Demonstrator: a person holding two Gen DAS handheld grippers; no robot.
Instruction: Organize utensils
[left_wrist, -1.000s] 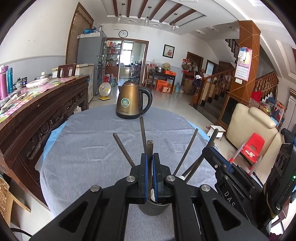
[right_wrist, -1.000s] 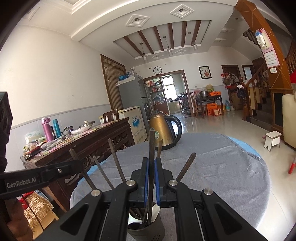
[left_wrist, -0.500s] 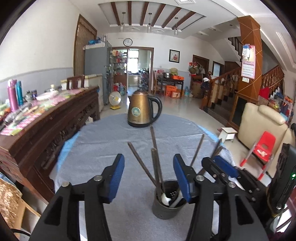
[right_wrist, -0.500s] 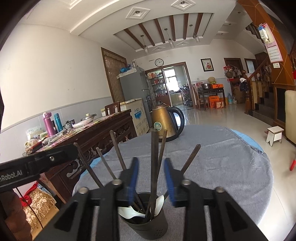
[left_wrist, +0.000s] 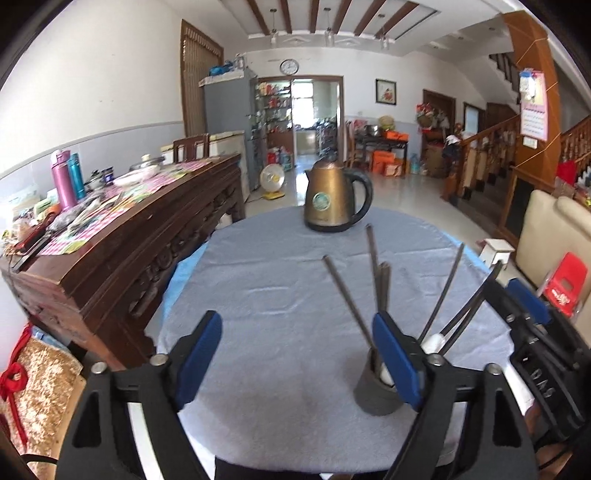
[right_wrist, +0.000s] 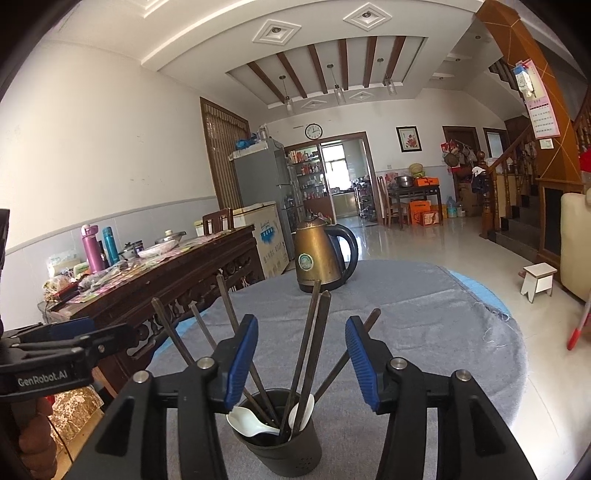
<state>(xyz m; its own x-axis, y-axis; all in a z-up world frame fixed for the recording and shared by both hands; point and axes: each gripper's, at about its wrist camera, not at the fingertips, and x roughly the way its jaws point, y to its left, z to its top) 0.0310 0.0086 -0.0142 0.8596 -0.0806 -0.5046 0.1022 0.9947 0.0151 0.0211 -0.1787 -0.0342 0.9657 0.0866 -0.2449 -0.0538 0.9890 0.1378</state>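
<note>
Both jaws have just been opening: the left gripper (left_wrist: 295, 354) is gaping wide over bare cloth, the right gripper (right_wrist: 301, 363) is standing apart around the chopsticks (right_wrist: 308, 347) without pressing them. The chopsticks and white spoons (right_wrist: 247, 424) are sitting upright in the dark holder (right_wrist: 284, 450) on the grey-clothed tabletop (right_wrist: 424, 332) — a bronze kettle (right_wrist: 321, 254) is standing well beyond.

In the left wrist view, the right finger (left_wrist: 397, 363) of the left gripper (left_wrist: 297, 356) covers much of the utensil cup (left_wrist: 373, 393). The bottom edge cuts both tools' bodies. Inside the cup (right_wrist: 286, 452), the chopsticks' (right_wrist: 306, 354) lower ends are hidden. The kettle's (right_wrist: 321, 258) label is too small to read.
</note>
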